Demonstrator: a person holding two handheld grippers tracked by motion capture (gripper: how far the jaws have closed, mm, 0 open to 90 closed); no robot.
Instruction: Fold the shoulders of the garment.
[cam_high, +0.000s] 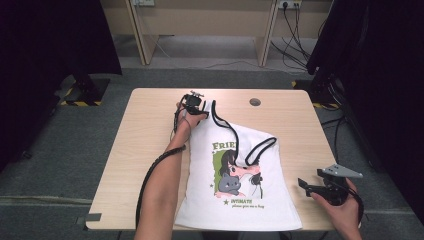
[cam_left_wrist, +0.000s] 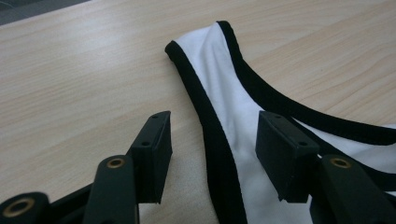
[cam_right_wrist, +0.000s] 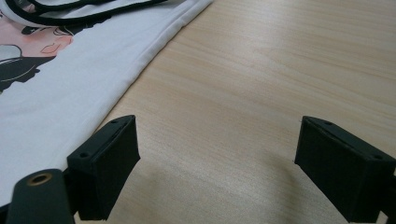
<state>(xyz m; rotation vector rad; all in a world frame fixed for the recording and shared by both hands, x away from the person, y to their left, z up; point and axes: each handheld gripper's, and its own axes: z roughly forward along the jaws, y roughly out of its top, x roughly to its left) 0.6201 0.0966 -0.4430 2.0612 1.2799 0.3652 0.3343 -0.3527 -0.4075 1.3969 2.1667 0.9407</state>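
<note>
Left gripper (cam_left_wrist: 212, 154): jaws spread, one on each side of the black-trimmed shoulder strap (cam_left_wrist: 219, 93) of the white sleeveless printed top (cam_high: 250, 175). Pads stand clear of the cloth; no pinch visible. The strap runs up between the jaws and ends in a rounded loop just beyond them, lying flat on the light wooden table (cam_left_wrist: 70, 79). In the high view this left gripper (cam_high: 192, 104) sits at the far end of the top, just beside the strap's tip, forearm reaching in along the top's left edge.

Right gripper (cam_right_wrist: 215, 163): jaws spread wide, bare wood between them, nothing held. The top's white side hem (cam_right_wrist: 154, 46) lies just beside the left-hand jaw in that view, not touching. In the high view the right gripper (cam_high: 305, 186) is near the top's lower right edge, apart from the cloth.

The top lies face-up, cartoon print (cam_high: 235, 172) showing, its bottom hem at the table's near edge. A small round grey grommet (cam_high: 255, 102) sits in the table beyond the top.
</note>
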